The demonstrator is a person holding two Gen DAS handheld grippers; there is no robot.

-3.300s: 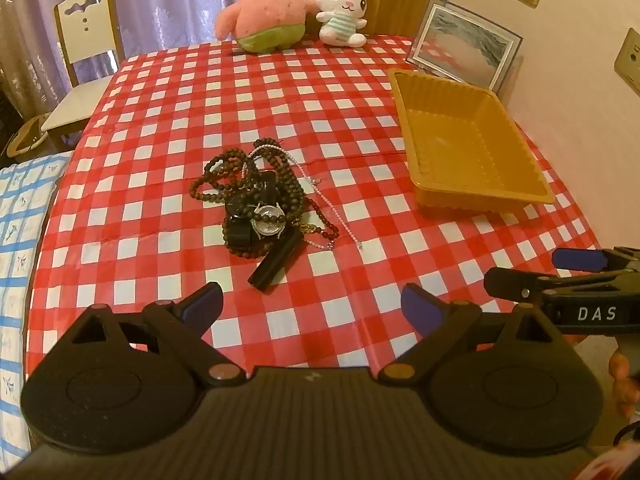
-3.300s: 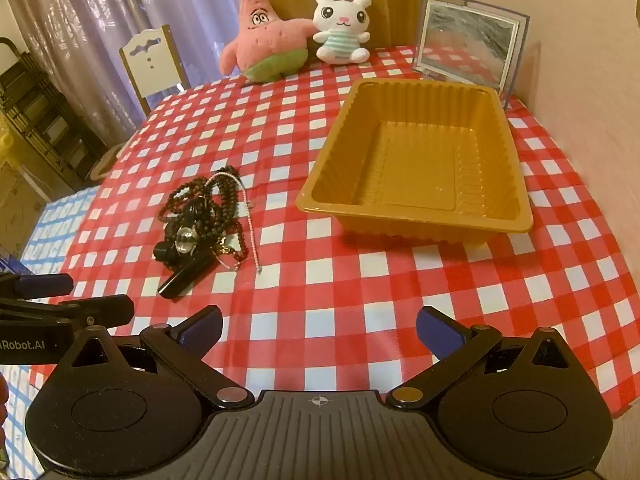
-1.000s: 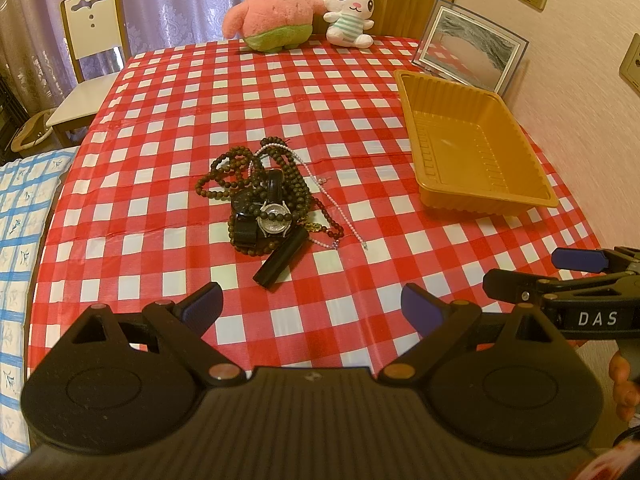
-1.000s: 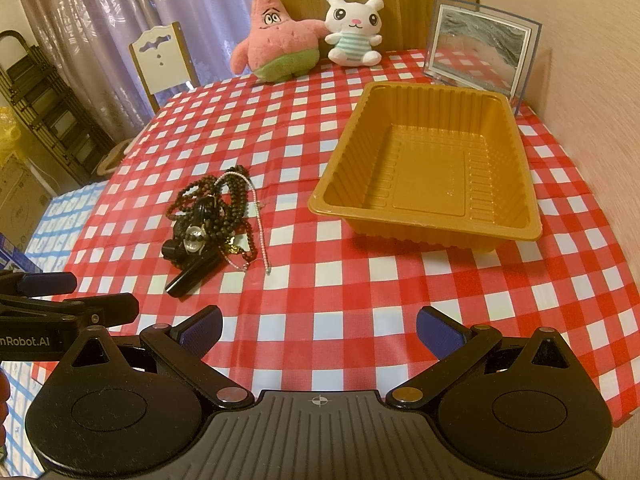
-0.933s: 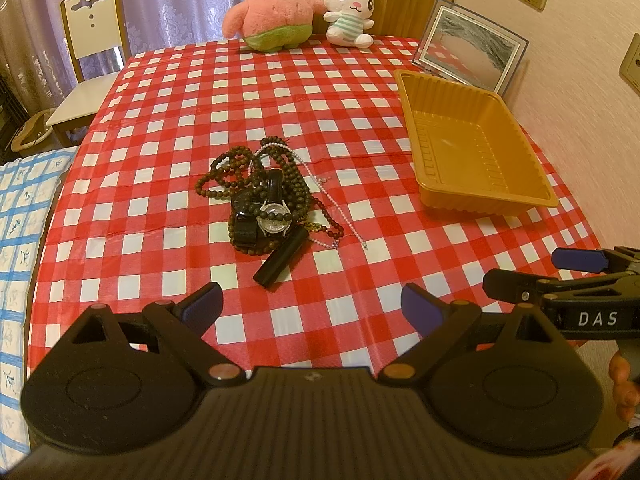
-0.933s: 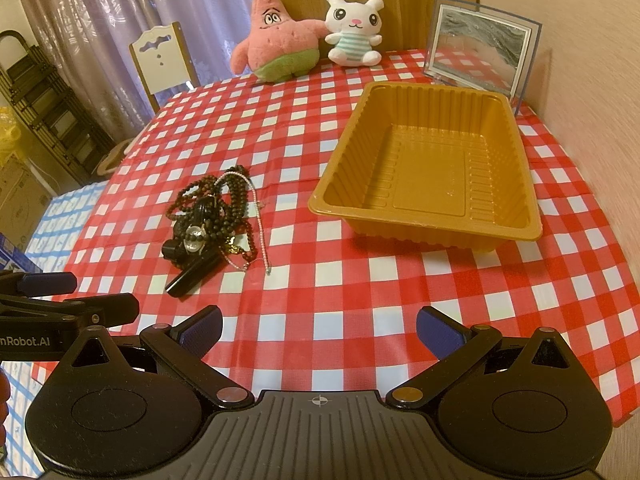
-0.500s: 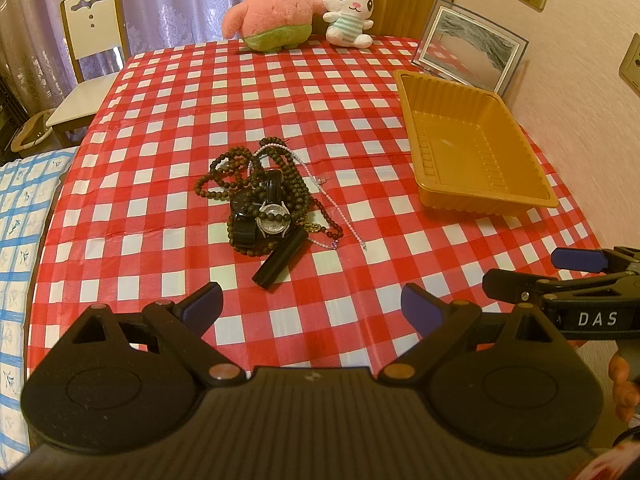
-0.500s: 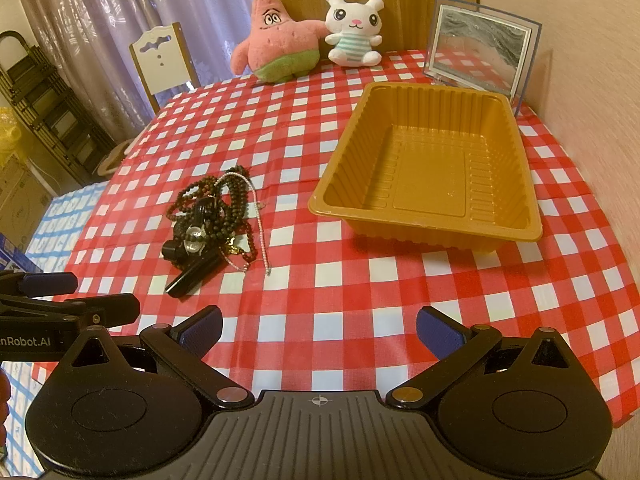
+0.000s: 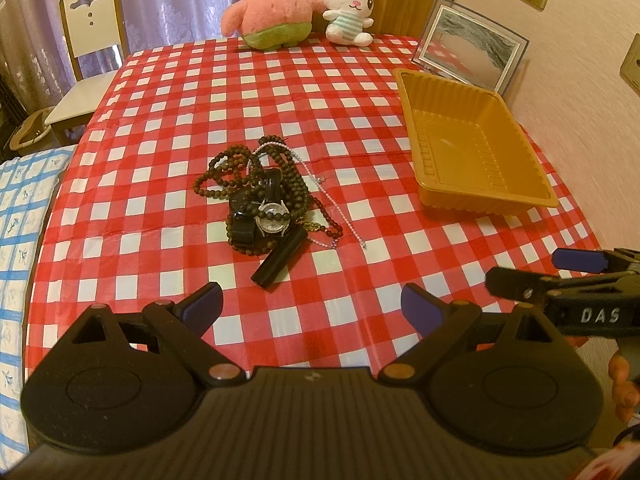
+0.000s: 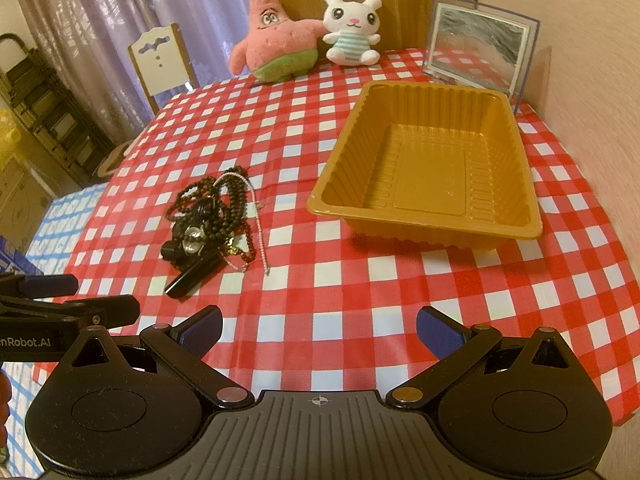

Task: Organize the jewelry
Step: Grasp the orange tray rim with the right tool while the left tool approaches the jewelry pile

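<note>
Left tool [image 9: 310,306] hovers over the near table [image 9: 160,92] edge, jaws wide, holding nothing. Jewelry pile [image 9: 264,204] lies mid-table, tangled; individual strands are hard to separate. Its black cylinder [image 9: 280,258] points near-left to far-right. Orange tray [image 10: 432,168] sits right of the pile, long axis running away. Right tool [image 10: 318,330] hovers likewise, wide and unloaded; only fingertips of the holding hand [image 9: 622,380] are visible.

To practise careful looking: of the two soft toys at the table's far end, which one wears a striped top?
The white bunny, sitting right of the pink starfish toy; the starfish wears green shorts and no stripes.
</note>
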